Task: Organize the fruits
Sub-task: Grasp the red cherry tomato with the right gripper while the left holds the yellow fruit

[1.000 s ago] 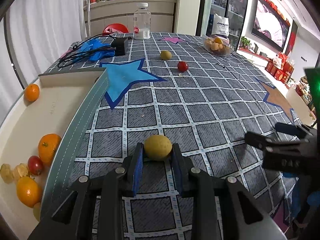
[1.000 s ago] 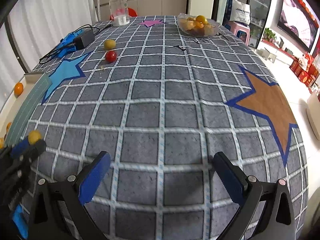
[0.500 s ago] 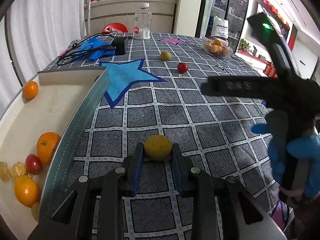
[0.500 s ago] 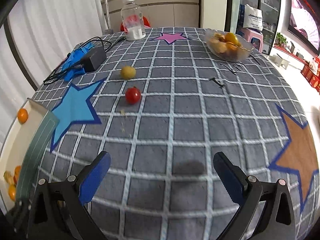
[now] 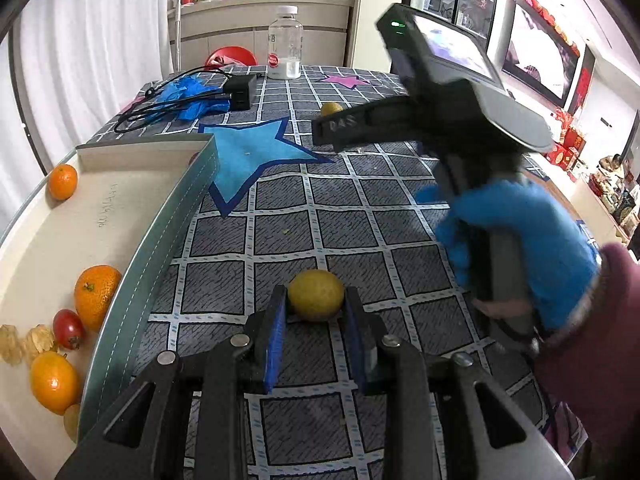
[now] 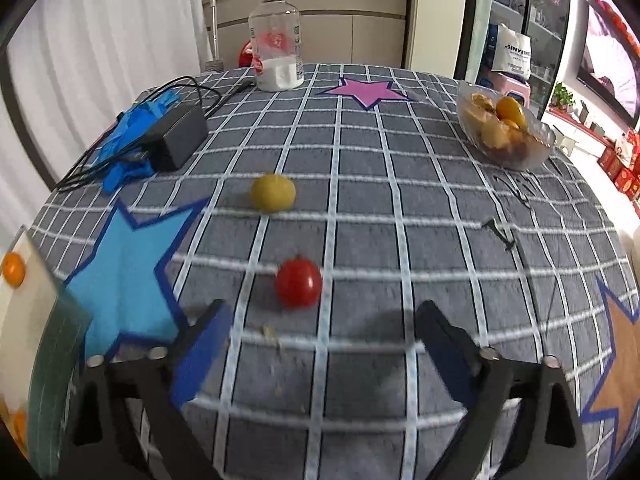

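My left gripper [image 5: 316,298] is shut on a yellow round fruit [image 5: 316,290], which rests low on the grey checked tablecloth beside the white tray [image 5: 168,232]. The tray holds oranges [image 5: 96,294], a small red tomato [image 5: 68,328] and husked berries. My right gripper [image 6: 323,312] hovers over the cloth with its jaws wide and closing, and nothing lies between the pads. A red tomato [image 6: 298,283] sits just beyond its tips. A second yellow fruit [image 6: 273,192] lies farther off. In the left wrist view a blue-gloved hand [image 5: 516,240] holds the right gripper.
A glass bowl [image 6: 508,132] of fruit stands at the far right. At the back is a clear bottle [image 6: 278,40]. A black power adapter [image 6: 176,136] with cable lies on blue gloves at the left. The tray's teal wall [image 6: 60,344] is at the lower left.
The right gripper has travelled across the table toward the red tomato and the far yellow fruit, and its jaws have narrowed slightly. The left gripper and its yellow fruit have stayed put.
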Demonstrator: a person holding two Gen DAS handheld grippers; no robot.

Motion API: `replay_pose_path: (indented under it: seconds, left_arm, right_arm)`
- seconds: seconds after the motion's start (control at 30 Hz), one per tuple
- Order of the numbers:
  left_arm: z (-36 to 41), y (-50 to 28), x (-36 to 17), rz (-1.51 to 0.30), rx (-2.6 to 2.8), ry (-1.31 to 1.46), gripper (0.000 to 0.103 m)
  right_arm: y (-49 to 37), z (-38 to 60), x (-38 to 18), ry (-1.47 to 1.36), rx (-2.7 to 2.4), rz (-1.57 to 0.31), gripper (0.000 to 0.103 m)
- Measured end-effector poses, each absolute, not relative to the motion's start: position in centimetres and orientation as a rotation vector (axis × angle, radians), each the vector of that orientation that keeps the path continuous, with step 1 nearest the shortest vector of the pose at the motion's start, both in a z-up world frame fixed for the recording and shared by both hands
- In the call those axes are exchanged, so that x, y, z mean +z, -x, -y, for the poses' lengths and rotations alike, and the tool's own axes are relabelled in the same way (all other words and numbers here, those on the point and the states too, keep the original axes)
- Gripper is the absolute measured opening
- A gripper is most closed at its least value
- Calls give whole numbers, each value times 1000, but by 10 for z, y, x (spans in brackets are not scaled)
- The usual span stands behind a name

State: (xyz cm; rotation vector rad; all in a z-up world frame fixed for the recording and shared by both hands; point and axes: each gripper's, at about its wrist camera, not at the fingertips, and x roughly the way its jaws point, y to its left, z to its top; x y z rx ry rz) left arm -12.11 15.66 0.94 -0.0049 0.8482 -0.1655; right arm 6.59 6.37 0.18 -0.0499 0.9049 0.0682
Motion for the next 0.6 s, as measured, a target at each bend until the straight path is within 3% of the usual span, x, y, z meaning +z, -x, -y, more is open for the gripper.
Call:
replay_pose_path:
  seconds: [0.1,0.13,0.17,0.6]
  left_arm:
    - [-157,122,10,-848,-166,5,31]
    - [-157,122,10,-848,-165,3,31]
    - [-157,122,10,-848,-164,1,31]
    - [-153,123,9,-849,-154,-20,31]
  right_arm:
    - [-69,-65,5,58,52,-884,55]
    - [-70,-64,6,55,54,-879,35]
    - [-70,-63,7,54,51,-874,22]
    - [27,-22,33,3,173,-840,22]
